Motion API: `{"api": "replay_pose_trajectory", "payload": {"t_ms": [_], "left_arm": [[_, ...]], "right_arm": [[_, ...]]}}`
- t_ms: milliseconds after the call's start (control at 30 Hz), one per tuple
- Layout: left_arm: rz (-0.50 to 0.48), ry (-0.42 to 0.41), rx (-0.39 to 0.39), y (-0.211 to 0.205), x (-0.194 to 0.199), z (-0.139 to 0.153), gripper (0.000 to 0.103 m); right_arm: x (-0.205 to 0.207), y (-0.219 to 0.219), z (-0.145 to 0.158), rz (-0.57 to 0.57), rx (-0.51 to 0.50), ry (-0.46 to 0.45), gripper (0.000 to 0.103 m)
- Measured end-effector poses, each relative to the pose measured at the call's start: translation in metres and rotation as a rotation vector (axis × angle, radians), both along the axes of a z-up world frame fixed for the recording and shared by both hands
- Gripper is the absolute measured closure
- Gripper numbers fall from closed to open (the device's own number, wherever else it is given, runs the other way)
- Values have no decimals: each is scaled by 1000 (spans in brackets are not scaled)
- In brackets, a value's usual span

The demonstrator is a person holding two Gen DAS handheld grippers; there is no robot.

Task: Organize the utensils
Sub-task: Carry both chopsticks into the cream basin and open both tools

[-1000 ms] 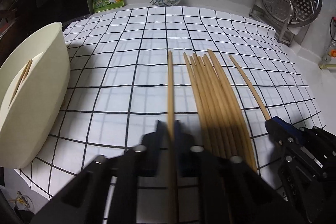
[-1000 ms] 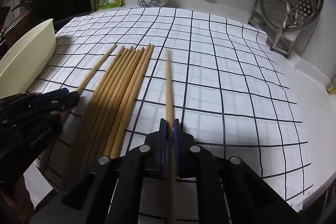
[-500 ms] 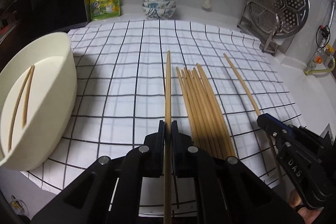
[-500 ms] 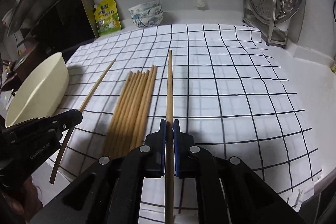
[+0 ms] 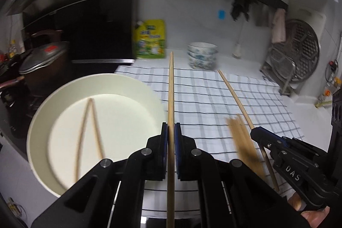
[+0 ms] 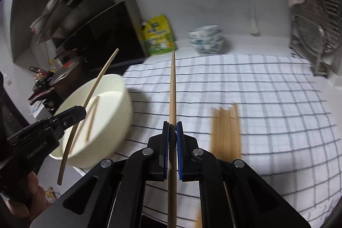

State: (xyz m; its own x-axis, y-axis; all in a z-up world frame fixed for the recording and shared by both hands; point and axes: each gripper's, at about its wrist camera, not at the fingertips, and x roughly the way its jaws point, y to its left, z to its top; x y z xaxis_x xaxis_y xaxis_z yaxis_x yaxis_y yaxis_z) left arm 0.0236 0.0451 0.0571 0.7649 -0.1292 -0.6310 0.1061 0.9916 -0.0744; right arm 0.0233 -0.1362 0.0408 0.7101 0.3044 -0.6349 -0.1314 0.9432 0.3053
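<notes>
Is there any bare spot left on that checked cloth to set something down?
Yes: the checked cloth lies bare between the bundle of chopsticks and the steamer rack, and behind the bundle up to the stacked bowls. It is crowded on the other side, around the white basin.

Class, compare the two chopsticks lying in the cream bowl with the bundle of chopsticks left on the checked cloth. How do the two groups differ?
The pair in the cream bowl counts only two chopsticks; the bundle on the checked cloth holds several. The pair meets at the far tips and splays apart towards the camera; the bundle lies side by side, roughly parallel. Both groups look like plain light wood and lie untouched by either gripper.
</notes>
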Motion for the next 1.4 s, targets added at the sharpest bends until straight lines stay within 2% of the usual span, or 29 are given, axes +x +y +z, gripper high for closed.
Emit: {"api": "replay_pose_trajectory", "payload": {"t_ms": [267, 467, 733, 1033, 1067, 1100, 1133, 1200, 1400], "left_arm": [[158, 26, 17, 92, 17, -14, 96], [196, 61, 11, 124, 35, -30, 96], [195, 117, 1, 138, 55, -53, 96], [203, 141, 8, 142, 60, -62, 95], [206, 140, 5, 142, 60, -61, 91], [213, 139, 5, 143, 59, -60, 78], [224, 135, 4, 144, 58, -60, 54], [244, 110, -4, 148, 53, -56, 33], [264, 100, -7, 151, 44, -51, 35]], "right_arm": [[50, 104, 9, 169, -32, 11, 96], [82, 162, 2, 251, -47, 53, 96], [108, 195, -19, 295, -75, 134, 96], [118, 197, -38, 297, -82, 189, 96], [117, 196, -39, 297, -82, 188, 96], [117, 195, -38, 296, -82, 185, 95], [115, 194, -37, 293, -83, 177, 87], [112, 191, -35, 281, -92, 162, 78], [103, 179, -28, 258, -82, 131, 78]]}}
